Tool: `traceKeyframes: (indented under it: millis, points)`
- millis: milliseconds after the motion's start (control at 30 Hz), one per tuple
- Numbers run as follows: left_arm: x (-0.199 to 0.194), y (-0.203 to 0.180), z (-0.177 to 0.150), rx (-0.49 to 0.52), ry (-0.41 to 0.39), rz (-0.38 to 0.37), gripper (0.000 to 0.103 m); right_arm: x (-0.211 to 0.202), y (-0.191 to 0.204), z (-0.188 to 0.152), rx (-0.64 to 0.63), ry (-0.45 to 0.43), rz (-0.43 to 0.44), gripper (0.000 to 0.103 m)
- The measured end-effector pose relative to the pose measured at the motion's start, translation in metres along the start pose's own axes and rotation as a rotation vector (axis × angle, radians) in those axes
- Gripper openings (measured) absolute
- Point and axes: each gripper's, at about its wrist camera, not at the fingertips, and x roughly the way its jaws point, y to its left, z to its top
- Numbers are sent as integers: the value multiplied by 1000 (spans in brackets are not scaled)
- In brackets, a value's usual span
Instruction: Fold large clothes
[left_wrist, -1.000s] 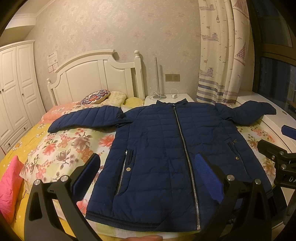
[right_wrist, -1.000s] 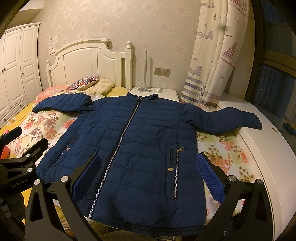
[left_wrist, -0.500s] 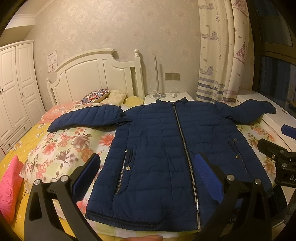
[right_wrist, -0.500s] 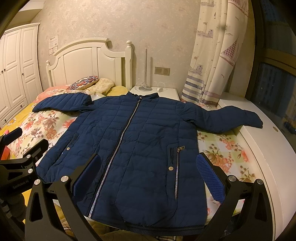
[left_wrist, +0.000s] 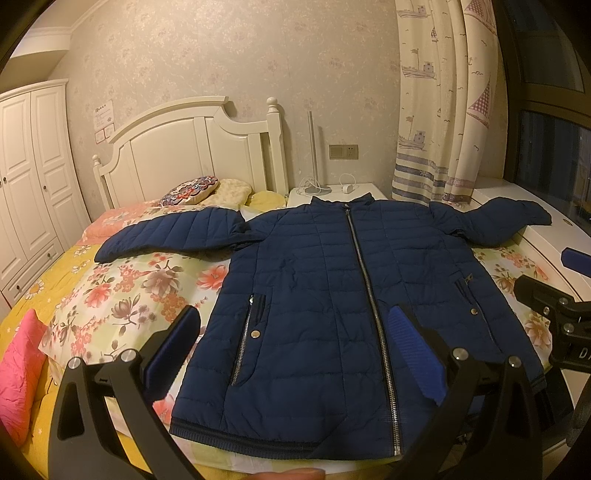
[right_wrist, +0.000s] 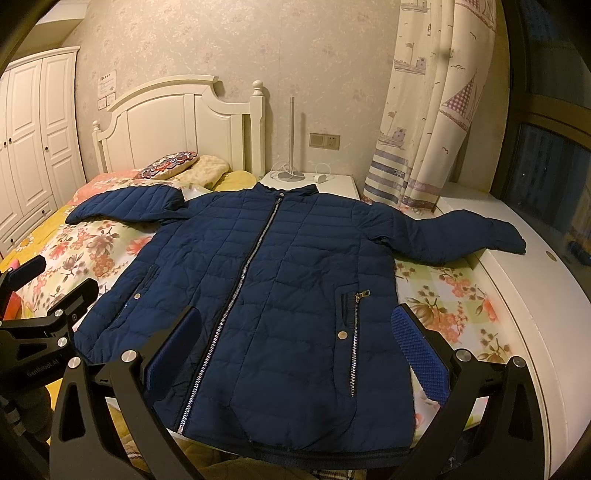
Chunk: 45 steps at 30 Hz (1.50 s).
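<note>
1. Jaws on both tools stand wide apart with nothing between them: the left gripper (left_wrist: 295, 350) and the right gripper (right_wrist: 299, 350) hang above the hem end of the garment, apparently free of the cloth.
2. Spread front-up on the bed (left_wrist: 122, 295) lies the task's thing, a navy quilted jacket (left_wrist: 332, 295), zipped shut, collar toward the headboard (left_wrist: 192, 147) and hem toward the cameras.
3. Its sleeves stretch straight out to either side; the left sleeve (left_wrist: 170, 236) rests on the floral bedspread, while the right sleeve (right_wrist: 461, 236) reaches over the bed's edge onto a white ledge (right_wrist: 535, 295) below the curtain (right_wrist: 424, 110).
4. That flat, open layout looks deliberate — with the zipper (right_wrist: 243, 280) running down the middle, each side can be turned inward toward it evenly.
5. From each wrist view the other tool shows at the frame's edge, so the two are held side by side, one per half of the jacket.
6. Folding has not visibly started. A sensible first move, as I judge it, is to bring a sleeve across the chest; the right one is the likelier trouble, since it hangs partly off the bed and the puffy fabric may slip — a firm pinch near the cuff would help.
</note>
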Motion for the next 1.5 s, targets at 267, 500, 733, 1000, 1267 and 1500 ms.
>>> traceKeyframes:
  millis: [267, 500, 733, 1000, 1267, 1500]
  points:
    - [0, 0, -3, 0, 5, -1, 101, 1, 0, -1, 2, 2, 2, 99]
    - [11, 0, -10, 6, 34, -4, 101, 5, 1, -12, 22, -19, 47, 99]
    - [95, -5, 2, 19, 159, -64, 101, 55, -36, -18, 83, 38, 95, 99]
    - [245, 1, 45, -29, 293, -158, 101, 155, -164, -2, 404, 180, 20, 98]
    - [350, 17, 55, -177, 356, -185, 101, 218, -272, 14, 654, 142, -120, 91]
    - [367, 17, 41, -160, 384, -207, 101, 259, -314, 28, 716, 111, -208, 90]
